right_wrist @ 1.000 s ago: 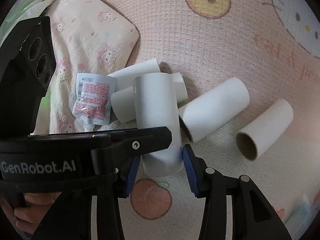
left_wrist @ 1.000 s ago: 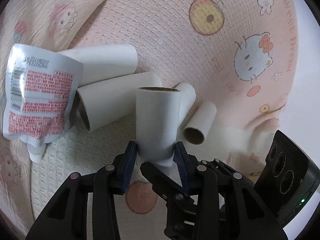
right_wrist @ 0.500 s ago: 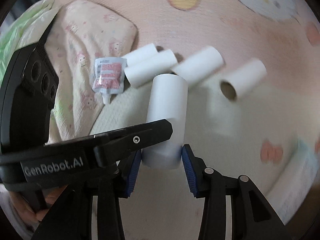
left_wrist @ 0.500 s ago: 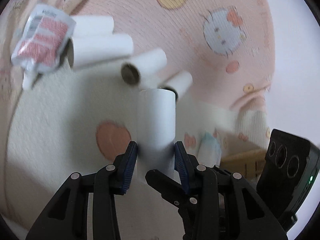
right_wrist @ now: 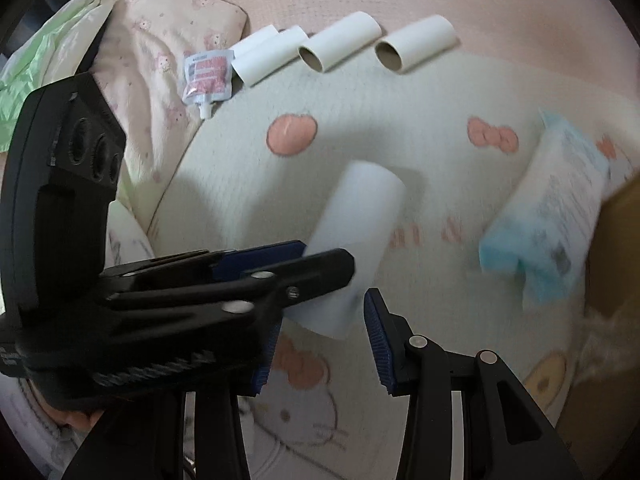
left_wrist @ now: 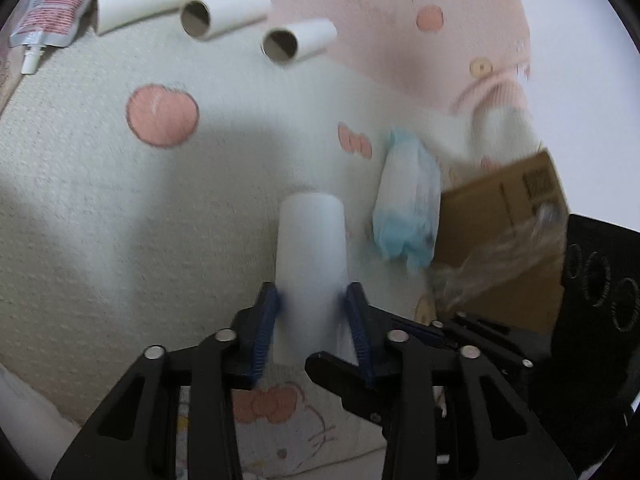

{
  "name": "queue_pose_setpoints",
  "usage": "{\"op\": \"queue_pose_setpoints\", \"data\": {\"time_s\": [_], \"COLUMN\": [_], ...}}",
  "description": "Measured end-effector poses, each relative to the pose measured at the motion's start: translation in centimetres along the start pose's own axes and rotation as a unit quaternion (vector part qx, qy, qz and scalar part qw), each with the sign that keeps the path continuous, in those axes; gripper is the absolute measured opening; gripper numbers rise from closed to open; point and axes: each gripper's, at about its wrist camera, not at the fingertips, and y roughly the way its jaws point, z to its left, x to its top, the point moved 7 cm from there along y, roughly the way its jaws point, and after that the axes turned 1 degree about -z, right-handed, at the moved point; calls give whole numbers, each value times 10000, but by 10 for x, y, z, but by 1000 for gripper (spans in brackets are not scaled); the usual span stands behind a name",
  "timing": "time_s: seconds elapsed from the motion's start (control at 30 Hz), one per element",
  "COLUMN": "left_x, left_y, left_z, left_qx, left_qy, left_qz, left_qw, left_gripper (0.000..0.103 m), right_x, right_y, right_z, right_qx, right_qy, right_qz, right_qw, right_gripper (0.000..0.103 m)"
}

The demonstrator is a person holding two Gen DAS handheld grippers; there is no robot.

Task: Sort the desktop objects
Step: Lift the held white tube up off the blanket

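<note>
A white paper tube (left_wrist: 311,264), pinched by the just-tightened left claw (left_wrist: 312,320) and flanked by the unclenched right claw (right_wrist: 324,344), is carried near the cardboard box (left_wrist: 504,236), where release is judged to be called for.

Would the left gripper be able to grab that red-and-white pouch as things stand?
Probably not: the left gripper has just closed its jaws on a white tube, so it is occupied, and the pouch lies far off beside the other tubes.
</note>
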Motion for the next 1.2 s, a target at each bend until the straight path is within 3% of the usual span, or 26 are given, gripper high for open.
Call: {"op": "queue_pose_setpoints", "data": {"time_s": [0.13,0.27,0.3,0.4,0.6,0.8,0.97,1.2], "left_x": [-3,-1,2,11,29,39,41,36], "left_y": [1,1,1,2,14,21,24,37], "left_z": [-3,3,6,13,23,28,24,12], "left_qx": [-56,-252,-320,-489,-782,-660,-943,-918], "left_qy": [-102,-394,-553,-869,-1311,-1387,-1434,-1137], "left_qz": [2,87,50,14,28,17,135,510], "left_qw": [9999,9989,9979,9950,9883,9881,9851,9879], "left_gripper": [23,24,25,46,49,49,49,49], "right_x": [-10,-21,-21,-19,-13,-8,-2,1], "right_y": [3,-12,-17,-20,-17,4,11,24], "right_z": [-2,-16,-20,-26,-39,-35,-31,-33], "right_qx": [-11,103,172,370,406,254,158,38], "right_qy": [84,424,565,882,1382,1445,1445,1501], "right_qz": [112,-43,-114,-169,-186,-14,-63,-41], "right_qw": [9999,9990,9982,9953,9894,9892,9894,9887], "right_gripper": [39,40,40,40,50,50,50,48]}}
